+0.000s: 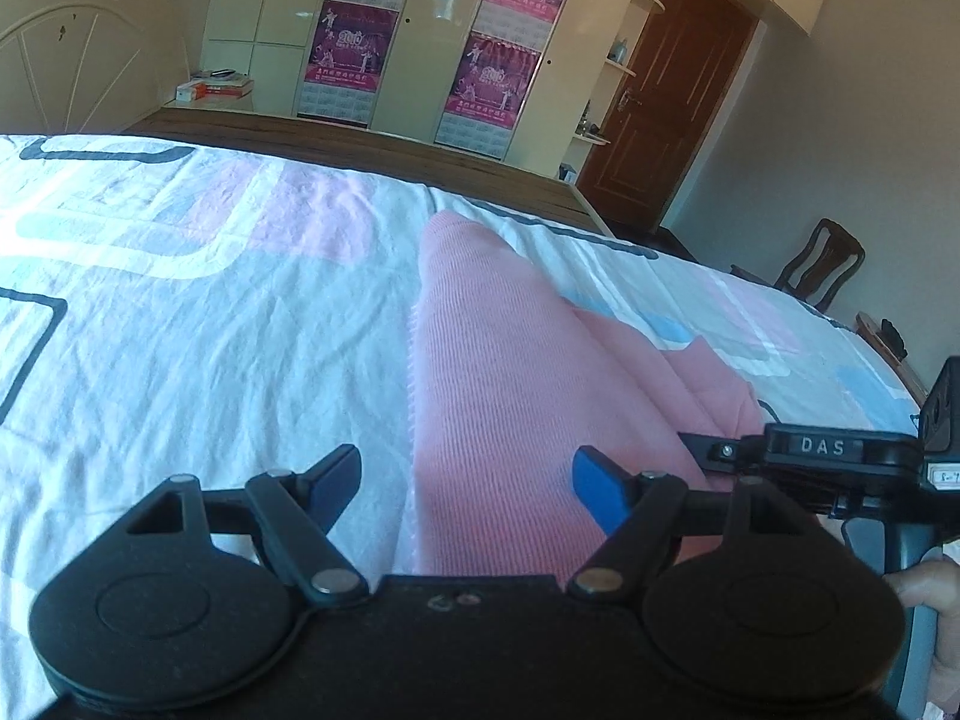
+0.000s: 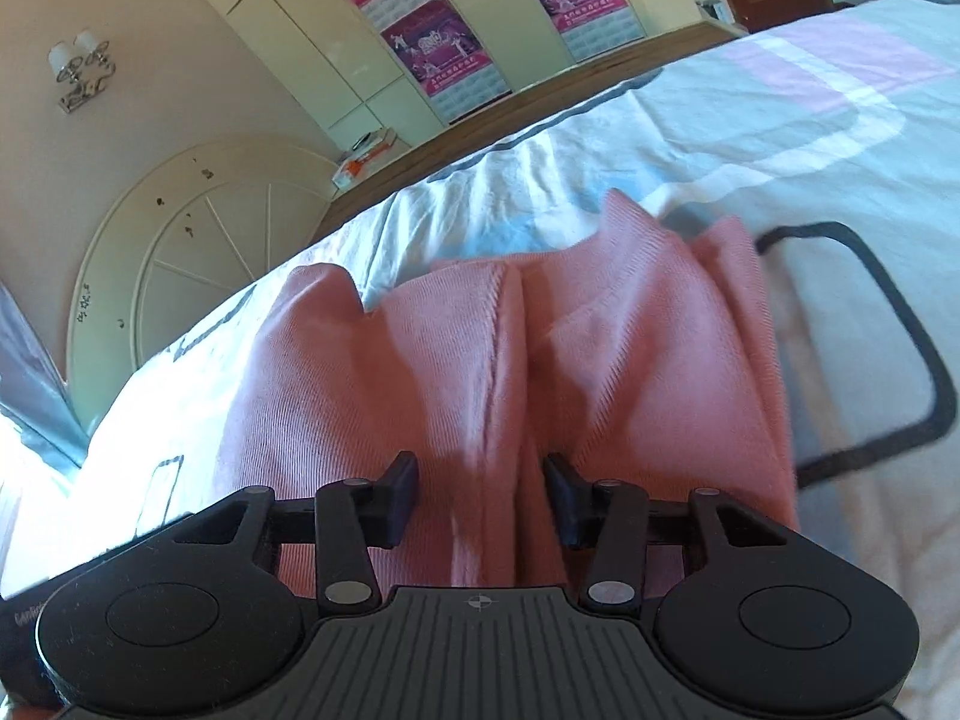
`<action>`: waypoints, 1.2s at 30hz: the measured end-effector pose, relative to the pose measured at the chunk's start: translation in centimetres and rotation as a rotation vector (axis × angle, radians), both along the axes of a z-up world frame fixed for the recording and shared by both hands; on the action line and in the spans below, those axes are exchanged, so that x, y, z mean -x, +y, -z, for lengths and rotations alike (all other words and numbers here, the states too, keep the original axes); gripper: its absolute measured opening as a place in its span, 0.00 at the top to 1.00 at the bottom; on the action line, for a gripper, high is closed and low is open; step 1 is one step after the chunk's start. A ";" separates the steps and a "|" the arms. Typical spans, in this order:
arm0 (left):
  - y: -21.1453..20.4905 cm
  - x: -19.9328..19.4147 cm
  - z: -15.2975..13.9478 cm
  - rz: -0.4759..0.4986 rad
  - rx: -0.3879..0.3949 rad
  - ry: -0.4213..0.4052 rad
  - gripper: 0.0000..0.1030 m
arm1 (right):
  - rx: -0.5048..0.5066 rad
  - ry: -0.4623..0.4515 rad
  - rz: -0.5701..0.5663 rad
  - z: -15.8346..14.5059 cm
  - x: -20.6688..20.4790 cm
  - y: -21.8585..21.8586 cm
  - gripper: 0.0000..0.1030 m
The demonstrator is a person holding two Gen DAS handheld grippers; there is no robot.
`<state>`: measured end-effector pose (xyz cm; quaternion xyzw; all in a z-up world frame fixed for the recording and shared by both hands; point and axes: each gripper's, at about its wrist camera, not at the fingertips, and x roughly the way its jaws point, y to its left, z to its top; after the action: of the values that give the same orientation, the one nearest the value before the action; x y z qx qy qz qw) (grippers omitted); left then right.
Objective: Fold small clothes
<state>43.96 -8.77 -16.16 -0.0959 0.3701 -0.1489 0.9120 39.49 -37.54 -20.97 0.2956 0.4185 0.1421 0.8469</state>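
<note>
On the patterned bedsheet (image 1: 180,312) the pink garment (image 2: 450,360) lies bunched, left gripper (image 1: 468,489) and right gripper (image 2: 480,495) both spread open over its near edge, seemingly to pinch it.

Garment (image 1: 510,396) on bedsheet (image 1: 180,360) (wardrobe (image 1: 420,30) behind) — spread.

The garment (image 1: 516,396) is plain pink with a fine ribbed weave. The sheet (image 1: 180,324) is white with pink, pale blue and grey blocks and dark outlines. Both tongs (image 1: 467,489) (image 2: 481,495) are black; the left pair has blue pads (image 1: 597,489). Magenta posters (image 1: 354,42) sit at upper centre on cream wardrobes (image 1: 432,48).
</note>
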 end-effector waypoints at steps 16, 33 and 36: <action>-4.3 -0.8 -0.1 0.088 0.023 -0.010 0.25 | 0.250 -0.177 0.072 -5.6 3.0 -3.8 0.90; -3.1 0.9 1.8 0.067 0.066 0.105 0.21 | 0.238 -0.031 0.103 -4.2 9.0 -6.1 0.68; -2.8 1.7 1.7 0.065 0.071 0.108 0.21 | 0.225 -0.005 0.083 -4.1 10.9 -5.6 0.68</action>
<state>42.27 -11.61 -17.85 -0.1238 0.4160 -0.1859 0.8815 28.59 -43.12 -16.83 0.2152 0.4173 0.0597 0.8809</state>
